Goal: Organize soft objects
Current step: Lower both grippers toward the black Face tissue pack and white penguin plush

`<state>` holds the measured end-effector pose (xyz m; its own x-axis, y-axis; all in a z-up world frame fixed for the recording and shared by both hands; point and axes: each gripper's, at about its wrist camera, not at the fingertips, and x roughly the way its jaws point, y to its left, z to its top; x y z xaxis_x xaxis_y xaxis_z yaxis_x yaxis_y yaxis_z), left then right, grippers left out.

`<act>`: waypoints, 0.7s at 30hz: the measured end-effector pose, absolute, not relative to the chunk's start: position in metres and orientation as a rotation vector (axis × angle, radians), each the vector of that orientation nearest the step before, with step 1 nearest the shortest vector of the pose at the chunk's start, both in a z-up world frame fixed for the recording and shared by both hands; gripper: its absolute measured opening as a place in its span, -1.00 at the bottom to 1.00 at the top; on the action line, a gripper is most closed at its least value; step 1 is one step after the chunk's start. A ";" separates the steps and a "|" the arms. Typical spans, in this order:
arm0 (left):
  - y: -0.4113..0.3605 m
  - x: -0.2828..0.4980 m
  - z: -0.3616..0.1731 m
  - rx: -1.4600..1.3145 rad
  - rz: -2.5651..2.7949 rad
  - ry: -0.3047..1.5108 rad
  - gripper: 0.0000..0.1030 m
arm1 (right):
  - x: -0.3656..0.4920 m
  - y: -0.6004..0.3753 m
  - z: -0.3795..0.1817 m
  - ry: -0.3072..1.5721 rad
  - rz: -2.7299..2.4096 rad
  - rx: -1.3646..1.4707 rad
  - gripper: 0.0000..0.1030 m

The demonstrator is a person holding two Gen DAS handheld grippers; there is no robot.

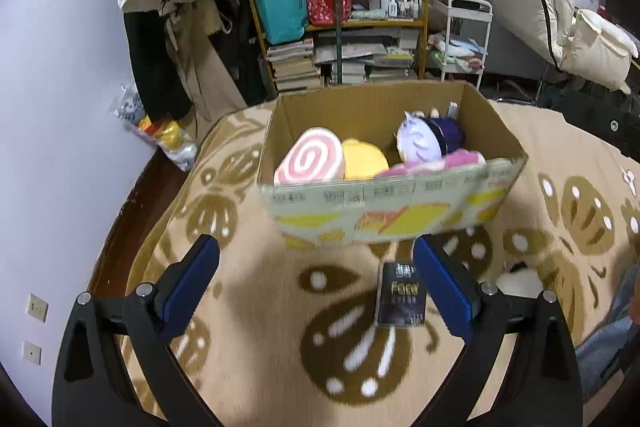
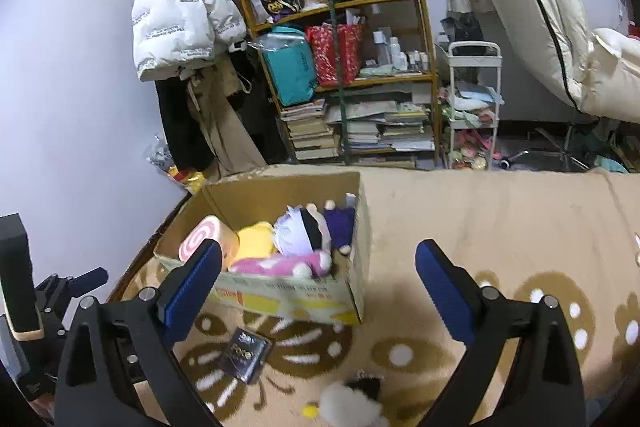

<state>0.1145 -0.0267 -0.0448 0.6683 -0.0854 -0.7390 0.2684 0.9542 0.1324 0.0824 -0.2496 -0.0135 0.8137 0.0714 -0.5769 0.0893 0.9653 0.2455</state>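
Both the left gripper (image 1: 316, 263) and the right gripper (image 2: 318, 269) are wide open and hold nothing. The soft toys (image 1: 308, 157) sit in the cardboard box (image 1: 384, 203). I think the little white plush (image 2: 352, 403) on the blanket (image 2: 500, 227) should go in next.

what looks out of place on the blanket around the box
Two things lie loose on the blanket outside the cardboard box: a small white and black plush toy in front of it, not yet put in with the other soft toys, and a dark card pack, which is not a soft thing.
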 end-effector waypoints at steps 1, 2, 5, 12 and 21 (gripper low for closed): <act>-0.025 0.109 -0.046 0.242 -0.199 0.826 0.87 | 0.079 -0.250 -0.014 0.627 -0.015 0.267 0.97; -0.024 0.106 -0.047 0.245 -0.193 0.831 0.87 | 0.075 -0.249 -0.016 0.639 -0.023 0.262 0.97; -0.022 0.096 -0.050 0.253 -0.192 0.850 0.87 | 0.069 -0.248 -0.019 0.681 -0.043 0.250 0.97; -0.023 0.086 -0.053 0.263 -0.209 0.872 0.87 | 0.065 -0.249 -0.036 0.787 -0.074 0.263 0.97; -0.028 0.094 -0.070 0.249 -0.243 0.903 0.87 | 0.077 -0.246 -0.077 0.967 -0.071 0.270 0.97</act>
<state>0.0943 -0.0284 -0.0702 0.5961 -0.1028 -0.7963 0.3108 0.9440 0.1107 0.0767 -0.2456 -0.0771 0.5683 0.0601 -0.8206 0.1798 0.9642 0.1952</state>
